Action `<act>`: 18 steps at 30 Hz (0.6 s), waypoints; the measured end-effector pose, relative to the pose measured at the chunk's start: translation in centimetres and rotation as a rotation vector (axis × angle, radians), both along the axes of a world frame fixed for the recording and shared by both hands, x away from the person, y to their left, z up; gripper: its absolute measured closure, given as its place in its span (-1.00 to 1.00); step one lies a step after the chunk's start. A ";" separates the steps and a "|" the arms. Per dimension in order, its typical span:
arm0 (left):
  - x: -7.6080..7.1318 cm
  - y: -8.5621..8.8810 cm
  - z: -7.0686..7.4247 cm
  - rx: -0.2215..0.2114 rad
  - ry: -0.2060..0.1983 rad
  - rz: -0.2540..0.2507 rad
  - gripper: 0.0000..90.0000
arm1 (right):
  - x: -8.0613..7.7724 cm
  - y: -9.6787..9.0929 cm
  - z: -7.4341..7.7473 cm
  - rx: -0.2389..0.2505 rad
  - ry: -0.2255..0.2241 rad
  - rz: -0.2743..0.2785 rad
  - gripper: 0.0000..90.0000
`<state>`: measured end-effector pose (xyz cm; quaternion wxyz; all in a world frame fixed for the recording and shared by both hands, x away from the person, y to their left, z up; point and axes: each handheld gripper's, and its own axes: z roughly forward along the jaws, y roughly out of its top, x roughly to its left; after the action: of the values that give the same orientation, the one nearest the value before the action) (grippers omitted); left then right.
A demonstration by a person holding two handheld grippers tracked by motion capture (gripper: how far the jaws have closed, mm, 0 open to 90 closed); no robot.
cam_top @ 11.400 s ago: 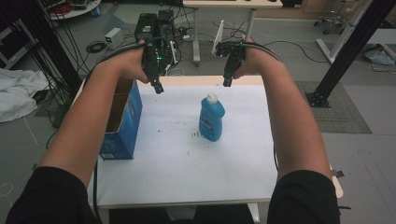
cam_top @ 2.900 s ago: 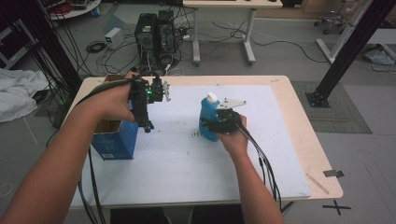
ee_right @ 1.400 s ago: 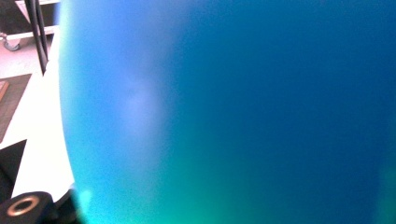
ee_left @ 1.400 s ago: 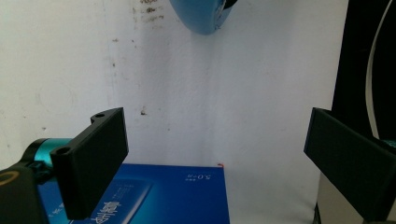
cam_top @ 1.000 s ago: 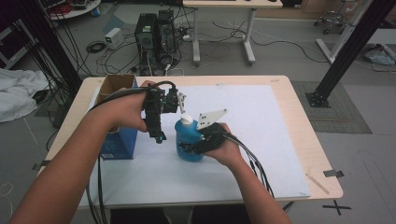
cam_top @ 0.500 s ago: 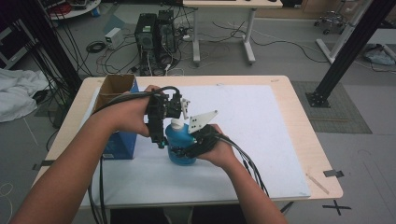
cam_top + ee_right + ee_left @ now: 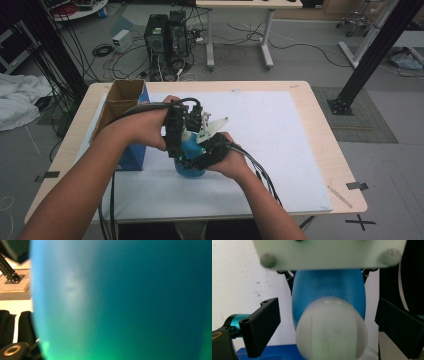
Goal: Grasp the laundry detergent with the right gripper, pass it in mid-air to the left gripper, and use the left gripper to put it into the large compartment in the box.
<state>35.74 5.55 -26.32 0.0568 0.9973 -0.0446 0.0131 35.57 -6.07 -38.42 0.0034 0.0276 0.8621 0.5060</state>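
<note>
The blue bottle (image 7: pixel 189 159) stands on the bench (image 7: pixel 320 150) just beside the cardboard box (image 7: pixel 122 122). The right gripper (image 7: pixel 202 150) pinches its body; the left gripper (image 7: pixel 329 322) has its fingers (image 7: pixel 262 327) spread around the white cap (image 7: pixel 331 327).

Seen from above the person's side, the high view looks forward and down over the table (image 7: pixel 320 150). The left gripper view looks down, close, onto the bottle (image 7: pixel 329 292) and its cap. The right gripper view sits almost against that same bottle's blue side.
</note>
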 end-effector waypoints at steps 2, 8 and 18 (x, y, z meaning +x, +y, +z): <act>-0.1 -0.1 -0.1 0.005 0.001 -0.003 -0.86 | 0.0 0.1 0.0 0.003 0.003 0.009 0.03; -0.2 -0.2 -0.4 0.020 -0.001 -0.008 -0.86 | -0.1 0.3 0.2 0.004 0.005 0.021 0.03; -0.3 -0.3 -0.9 0.036 -0.004 -0.007 -0.86 | -0.1 0.5 0.3 0.006 0.008 0.020 0.03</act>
<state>35.49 5.26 -27.24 0.0387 0.9980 -0.0486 0.0141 35.48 -5.57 -38.08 -0.0050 0.0209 0.8607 0.5087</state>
